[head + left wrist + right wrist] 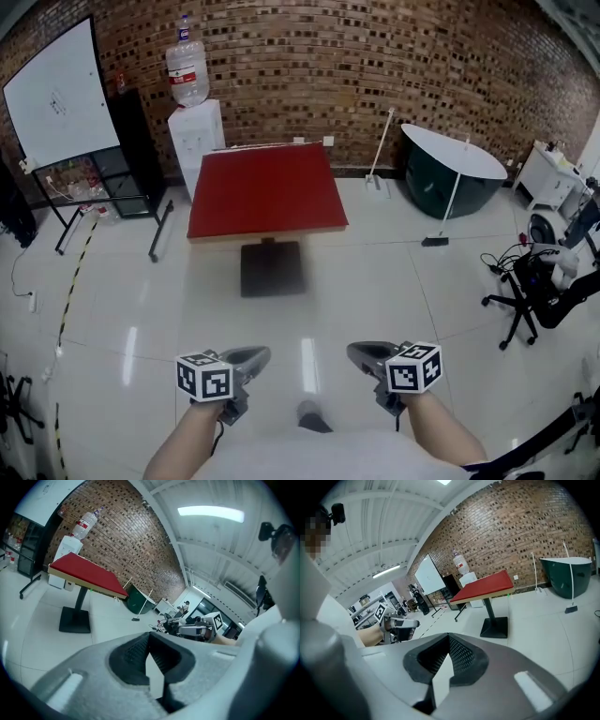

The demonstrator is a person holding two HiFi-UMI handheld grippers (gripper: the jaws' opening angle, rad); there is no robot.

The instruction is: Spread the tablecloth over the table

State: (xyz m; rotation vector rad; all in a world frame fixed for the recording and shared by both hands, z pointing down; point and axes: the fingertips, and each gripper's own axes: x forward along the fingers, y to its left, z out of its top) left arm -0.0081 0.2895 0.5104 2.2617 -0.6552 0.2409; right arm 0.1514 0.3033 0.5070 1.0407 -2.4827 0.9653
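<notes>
Head view: red tablecloth (267,187) apparently flat on table (268,233). Left gripper (255,356) and right gripper (361,353) well short of table, jaws together, empty. Risk: shut jaws arriving could only shove cloth askew.

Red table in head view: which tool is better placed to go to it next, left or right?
Left, marginally. The left tool lines up with the red table; the right tool sits off past its right edge. Both are shut, empty and far from it.
</notes>
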